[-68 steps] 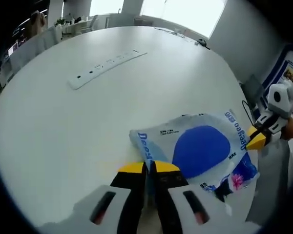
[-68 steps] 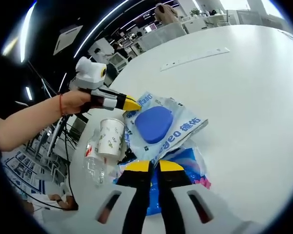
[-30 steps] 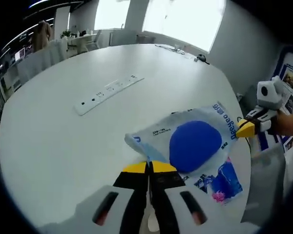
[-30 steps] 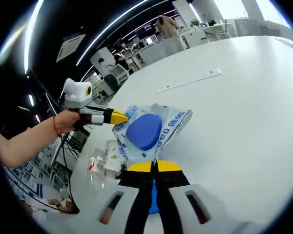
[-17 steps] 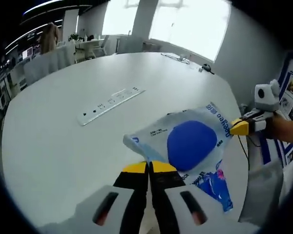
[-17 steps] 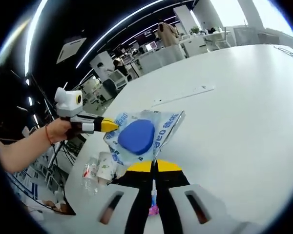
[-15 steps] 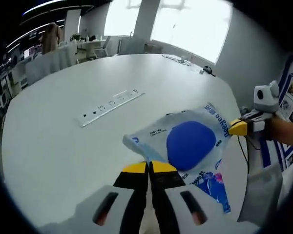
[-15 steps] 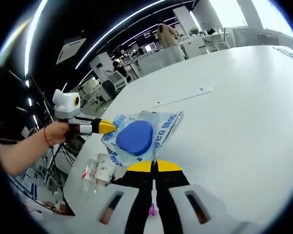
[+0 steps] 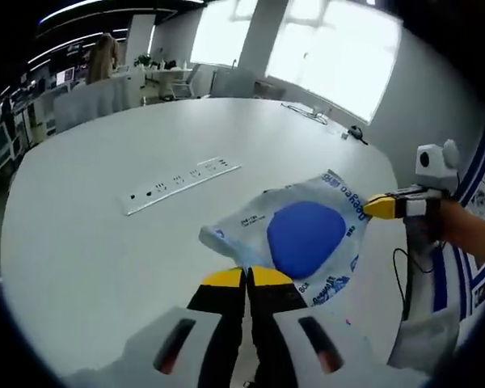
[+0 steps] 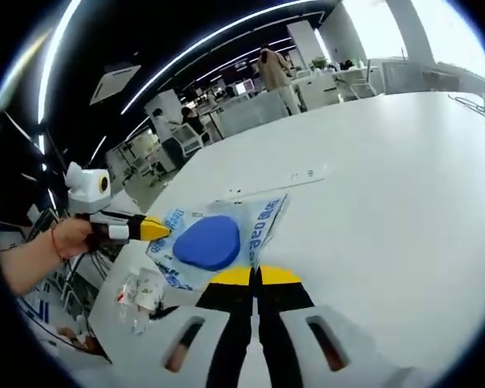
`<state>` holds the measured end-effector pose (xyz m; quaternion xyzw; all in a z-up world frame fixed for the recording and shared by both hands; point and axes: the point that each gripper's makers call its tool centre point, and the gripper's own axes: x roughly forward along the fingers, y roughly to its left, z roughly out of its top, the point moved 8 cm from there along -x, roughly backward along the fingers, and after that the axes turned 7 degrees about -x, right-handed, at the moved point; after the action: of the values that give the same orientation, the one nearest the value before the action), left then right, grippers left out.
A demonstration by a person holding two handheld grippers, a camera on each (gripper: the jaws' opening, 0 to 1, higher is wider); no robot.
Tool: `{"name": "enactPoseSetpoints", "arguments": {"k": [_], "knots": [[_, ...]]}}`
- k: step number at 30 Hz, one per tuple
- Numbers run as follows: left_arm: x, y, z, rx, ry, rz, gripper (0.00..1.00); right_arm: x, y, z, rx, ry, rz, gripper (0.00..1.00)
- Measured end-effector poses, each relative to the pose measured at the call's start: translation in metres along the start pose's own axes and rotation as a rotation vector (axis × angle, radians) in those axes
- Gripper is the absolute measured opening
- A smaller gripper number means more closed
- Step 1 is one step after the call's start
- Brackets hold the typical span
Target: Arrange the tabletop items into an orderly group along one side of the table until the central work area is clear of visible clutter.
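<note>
A clear plastic bag with a blue oval print (image 9: 305, 238) hangs stretched above the white round table (image 9: 81, 242). My left gripper (image 9: 246, 279) is shut on its near corner. My right gripper (image 9: 377, 207) comes in from the right and pinches the far corner. In the right gripper view the same bag (image 10: 208, 239) spans from my right gripper (image 10: 255, 277), shut on its edge, to my left gripper (image 10: 153, 229) at the left, held by a hand (image 10: 48, 242).
A long white power strip (image 9: 182, 183) lies on the table beyond the bag; it is also seen as the power strip (image 10: 303, 174). A paper cup (image 10: 152, 284) and a clear bottle (image 10: 129, 301) lie near the table's edge below the bag. Chairs and desks stand past the table.
Both grippers have risen with the bag, which now hangs higher off the table. The blue flowered pack that lay beneath it has dropped out of sight.
</note>
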<state>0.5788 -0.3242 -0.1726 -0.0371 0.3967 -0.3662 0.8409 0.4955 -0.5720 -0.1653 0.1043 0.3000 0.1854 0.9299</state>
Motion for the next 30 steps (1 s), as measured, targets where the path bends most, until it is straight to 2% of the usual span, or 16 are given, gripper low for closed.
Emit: {"name": "enactPoseSetpoints", "arguments": {"k": [12, 30], "knots": [[0.027, -0.011, -0.006, -0.067, -0.014, 0.058, 0.0, 0.016, -0.035, 0.001, -0.018, 0.025, -0.008, 0.0], [0.065, 0.001, -0.029, -0.123, 0.059, 0.124, 0.0, 0.048, -0.064, -0.022, -0.019, 0.093, 0.005, 0.0]]}}
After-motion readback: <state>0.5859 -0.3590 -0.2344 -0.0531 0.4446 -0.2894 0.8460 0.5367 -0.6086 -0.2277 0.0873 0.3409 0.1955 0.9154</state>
